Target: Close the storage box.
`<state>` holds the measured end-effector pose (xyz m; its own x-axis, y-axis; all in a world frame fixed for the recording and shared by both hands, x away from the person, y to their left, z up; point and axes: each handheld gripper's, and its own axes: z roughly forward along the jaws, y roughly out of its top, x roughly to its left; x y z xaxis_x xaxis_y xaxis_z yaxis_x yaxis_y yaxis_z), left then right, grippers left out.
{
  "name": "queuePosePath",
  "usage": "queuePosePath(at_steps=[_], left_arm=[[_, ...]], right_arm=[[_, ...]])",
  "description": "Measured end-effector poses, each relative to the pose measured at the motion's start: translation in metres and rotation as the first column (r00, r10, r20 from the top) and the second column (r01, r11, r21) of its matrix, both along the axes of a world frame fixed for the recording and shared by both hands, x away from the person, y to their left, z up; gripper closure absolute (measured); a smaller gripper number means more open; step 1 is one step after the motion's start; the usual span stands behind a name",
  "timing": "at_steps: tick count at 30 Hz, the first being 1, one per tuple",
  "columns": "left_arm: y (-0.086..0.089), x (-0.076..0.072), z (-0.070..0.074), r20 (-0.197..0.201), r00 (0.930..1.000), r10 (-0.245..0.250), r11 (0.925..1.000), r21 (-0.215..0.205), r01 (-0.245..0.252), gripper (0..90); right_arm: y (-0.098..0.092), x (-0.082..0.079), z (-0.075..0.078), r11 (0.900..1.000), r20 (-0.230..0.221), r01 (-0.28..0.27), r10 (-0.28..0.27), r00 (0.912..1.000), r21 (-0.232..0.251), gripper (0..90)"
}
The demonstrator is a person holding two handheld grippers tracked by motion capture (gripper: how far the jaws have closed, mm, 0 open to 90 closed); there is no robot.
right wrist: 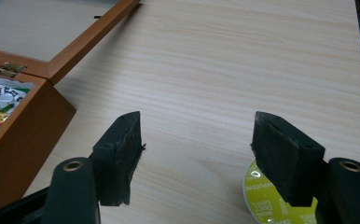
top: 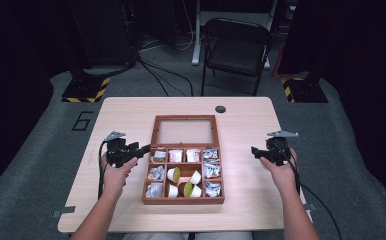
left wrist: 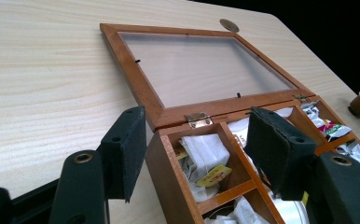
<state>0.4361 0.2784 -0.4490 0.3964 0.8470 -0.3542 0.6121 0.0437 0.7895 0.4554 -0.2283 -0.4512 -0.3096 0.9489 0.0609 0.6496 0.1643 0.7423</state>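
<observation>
I'm sitting with the wooden box (top: pixel 183 200) lid already flopped open on the table (top: pixel 241 107), left claw (left wrist: pixel 194 156) spread astride its corner, right claw (right wrist: pixel 197 156) spread and empty beside a yellow-topped pod (right wrist: pixel 271 200) (presumably still needing sorting).

black grippers (top: pixel 131 152), grey plates, perhaps foam-padded

green-lidded capsule (right wrist: pixel 273 200) half hidden by jaws, packet (left wrist: pixel 206 161) labels unreadable

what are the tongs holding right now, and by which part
Nothing. Left tongs stand open astride the wooden box corner; right tongs are open over bare table.
</observation>
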Motion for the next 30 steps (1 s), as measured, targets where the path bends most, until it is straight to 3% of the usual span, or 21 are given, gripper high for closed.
queuePosePath(at_steps=[8, 11, 15, 20, 25, 30], left_arm=[[-0.002, 0.006, -0.001, -0.02, 0.9997, -0.012, 0.9999, -0.001, 0.012, 37.8], [-0.005, 0.008, 0.002, -0.016, 0.9997, -0.019, 0.9998, -0.005, 0.019, 37.8], [-0.01, 0.012, 0.008, -0.017, 0.9995, -0.025, 0.9997, 0.003, 0.025, 37.8], [-0.018, 0.018, 0.012, -0.021, 0.999, -0.04, 0.999, 0.02, 0.041, 37.4], [-0.023, 0.023, 0.013, -0.028, 0.9979, -0.058, 0.9974, 0.04, 0.06, 37.3], [-0.026, 0.028, 0.016, -0.04, 0.997, -0.066, 0.9971, 0.035, 0.067, 37.2]], right_arm=[[0.007, -0.001, 0.007, 0.999, 0.006, -0.035, 0.035, 0.9994, 0.015, 34.3], [0.009, 0.0, 0.012, 0.999, 0.009, -0.04, 0.04, 0.9991, -0.001, 34.5], [0.012, 0.001, 0.019, 0.998, 0.025, -0.054, 0.054, 0.9983, 0.021, 34.7], [0.021, 0.003, 0.026, 0.997, 0.018, -0.081, 0.081, 0.9966, 0.011, 34.9], [0.031, 0.008, 0.035, 0.992, 0.01, -0.121, 0.121, 0.9926, 0.021, 35.0], [0.047, 0.013, 0.043, 0.982, -0.007, -0.181, 0.182, 0.9833, 0.051, 34.8]])
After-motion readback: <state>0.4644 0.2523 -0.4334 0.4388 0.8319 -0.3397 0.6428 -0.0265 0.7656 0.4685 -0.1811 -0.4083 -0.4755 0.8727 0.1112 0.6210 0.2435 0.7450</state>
